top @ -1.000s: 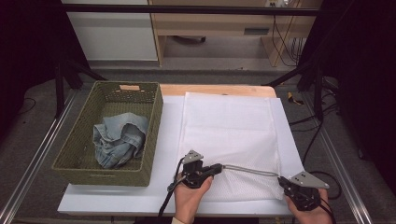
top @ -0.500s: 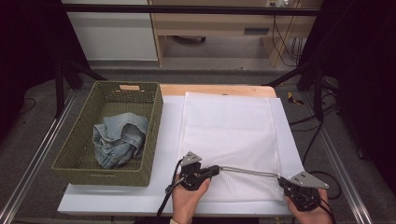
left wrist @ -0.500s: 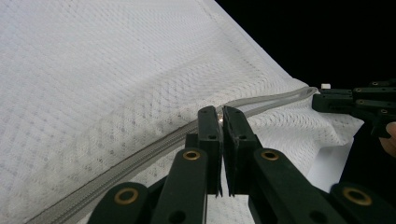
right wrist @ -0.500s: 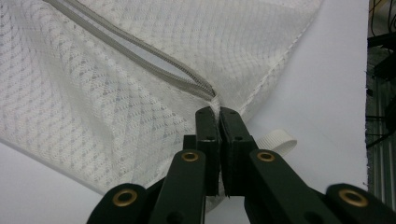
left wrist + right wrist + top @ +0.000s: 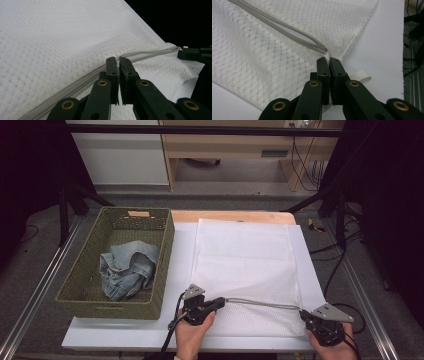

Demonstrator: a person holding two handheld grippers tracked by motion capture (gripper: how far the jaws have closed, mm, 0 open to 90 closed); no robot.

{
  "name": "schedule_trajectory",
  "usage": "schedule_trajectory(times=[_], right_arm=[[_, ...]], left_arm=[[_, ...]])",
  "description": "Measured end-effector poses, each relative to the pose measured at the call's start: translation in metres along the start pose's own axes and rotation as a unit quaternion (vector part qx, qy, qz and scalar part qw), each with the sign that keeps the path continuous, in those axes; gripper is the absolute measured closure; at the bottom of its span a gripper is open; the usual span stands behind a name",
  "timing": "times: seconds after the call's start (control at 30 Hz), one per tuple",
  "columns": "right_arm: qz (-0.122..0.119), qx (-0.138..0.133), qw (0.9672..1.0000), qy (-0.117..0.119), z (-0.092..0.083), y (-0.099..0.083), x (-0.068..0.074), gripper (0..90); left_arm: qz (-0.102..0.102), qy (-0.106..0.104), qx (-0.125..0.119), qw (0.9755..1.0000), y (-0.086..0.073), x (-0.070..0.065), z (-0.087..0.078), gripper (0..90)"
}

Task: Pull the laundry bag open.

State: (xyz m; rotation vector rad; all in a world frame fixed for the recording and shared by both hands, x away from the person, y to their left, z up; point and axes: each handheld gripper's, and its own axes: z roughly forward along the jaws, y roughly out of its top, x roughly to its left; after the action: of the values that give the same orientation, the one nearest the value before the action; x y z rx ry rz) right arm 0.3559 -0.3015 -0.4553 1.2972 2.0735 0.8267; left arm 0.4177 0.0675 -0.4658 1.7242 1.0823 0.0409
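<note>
A green woven basket (image 5: pixel 162 265) sits at the left of the surface (image 5: pixel 125 337), with crumpled blue denim (image 5: pixel 125 267) lying inside it. Far beyond, cables (image 5: pixel 305 160) hang by a wooden shelf (image 5: pixel 225 145).

A white mesh bag (image 5: pixel 245 270) lies flat on the counter (image 5: pixel 125 335). The left hand-held gripper (image 5: pixel 220 303) and right hand-held gripper (image 5: pixel 303 314) pinch its near zipper edge, well apart. A woven basket (image 5: pixel 162 270) to the left holds crumpled jeans (image 5: pixel 126 268).

White table (image 5: pixel 180 255), wicker basket (image 5: pixel 162 265) left, mesh laundry bag (image 5: pixel 245 260) spread flat
</note>
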Motion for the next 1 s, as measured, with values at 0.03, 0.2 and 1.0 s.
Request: schedule_trajectory(times=[0.03,0.2,1.0], right_arm=[[-0.002,0.0,1.0,0.0,0.0,0.0,0.0,87.8],[0.001,-0.003,1.0,0.002,0.0,0.0,0.0,87.7],[0.009,0.01,0.9999,-0.009,0.001,-0.001,-0.002,87.9]], left_arm=[[0.0,0.002,0.0,1.0,0.0,0.001,0.0,86.8],[-0.002,0.003,-0.003,1.0,0.0,0.002,-0.003,86.8],[-0.002,0.014,-0.012,0.9998,-0.006,0.006,-0.014,86.8]])
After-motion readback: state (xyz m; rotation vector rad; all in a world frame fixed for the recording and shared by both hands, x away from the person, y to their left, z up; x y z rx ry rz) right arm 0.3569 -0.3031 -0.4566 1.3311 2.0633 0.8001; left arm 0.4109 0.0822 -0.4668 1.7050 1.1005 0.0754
